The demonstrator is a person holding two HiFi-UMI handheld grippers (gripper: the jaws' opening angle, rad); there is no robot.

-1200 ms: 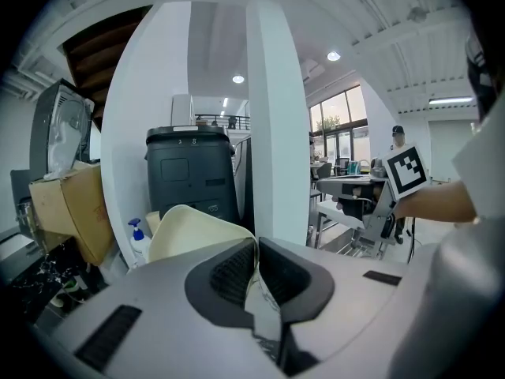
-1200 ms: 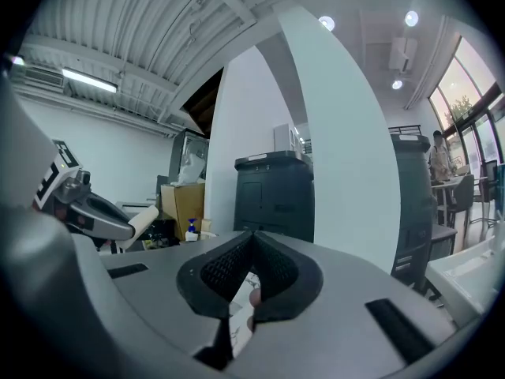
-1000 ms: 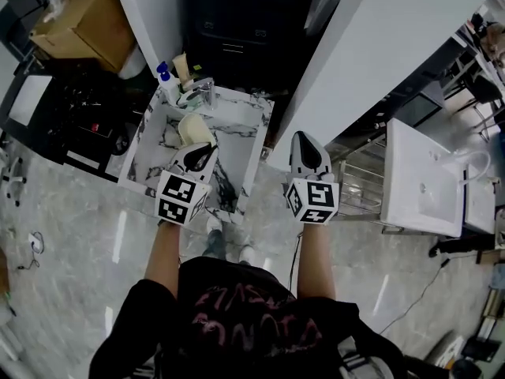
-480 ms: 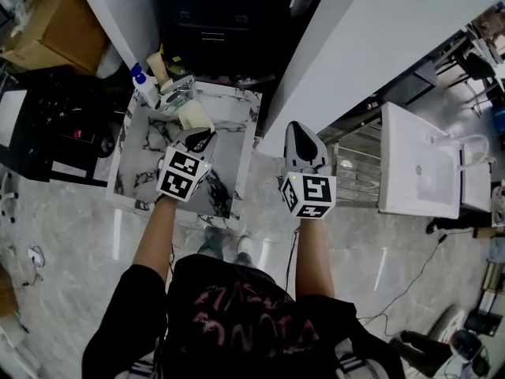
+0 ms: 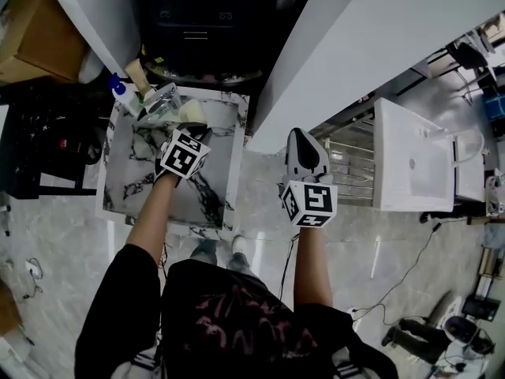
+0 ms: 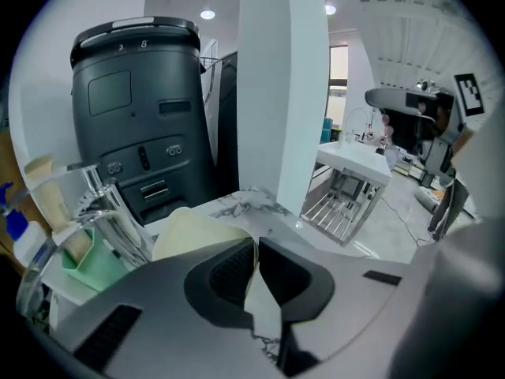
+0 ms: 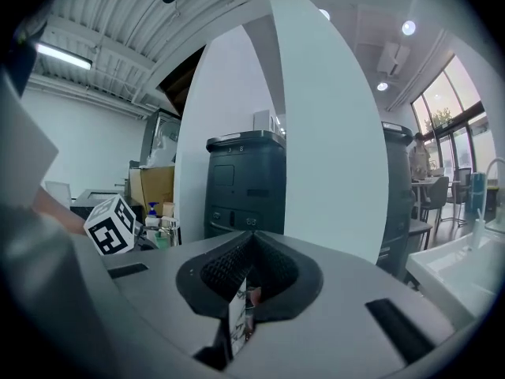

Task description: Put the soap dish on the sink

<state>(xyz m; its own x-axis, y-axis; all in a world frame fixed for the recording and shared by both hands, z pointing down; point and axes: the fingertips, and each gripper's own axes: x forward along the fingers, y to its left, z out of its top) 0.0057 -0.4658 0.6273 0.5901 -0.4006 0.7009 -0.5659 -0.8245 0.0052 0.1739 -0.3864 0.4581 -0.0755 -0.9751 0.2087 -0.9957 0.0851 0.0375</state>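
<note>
Inspection of the present state, nearest items first.

1. A person (image 5: 237, 322) in a dark top stands on a pale tiled floor (image 5: 63, 290) with both arms held forward.
2. The right gripper (image 5: 301, 136) is held over the floor to the right of the sink, well apart from it. In the right gripper view its fingers (image 7: 225, 267) meet at the tips with nothing between them.
3. The left gripper (image 5: 196, 135) reaches over the marble-patterned sink (image 5: 134, 172) and points downward toward its back edge. In the left gripper view its fingers (image 6: 229, 271) stand narrow, clamped on the thin wall of the cream soap dish (image 6: 197, 231).
4. The soap dish (image 5: 192, 113) is held at the rear of the sink, just beside the faucet (image 5: 162, 101) on its right. Whether the dish rests on the marble cannot be told.
5. A green holder (image 6: 87, 263) sits at the base of the faucet, and a blue-capped bottle (image 5: 122, 93) stands at the back left corner.
6. Behind the sink stands 1 black machine (image 6: 142, 109); a white column (image 6: 280, 85) rises to its right.
7. Farther right are a metal rack (image 5: 347, 168) and a white washbasin (image 5: 410, 168).
</note>
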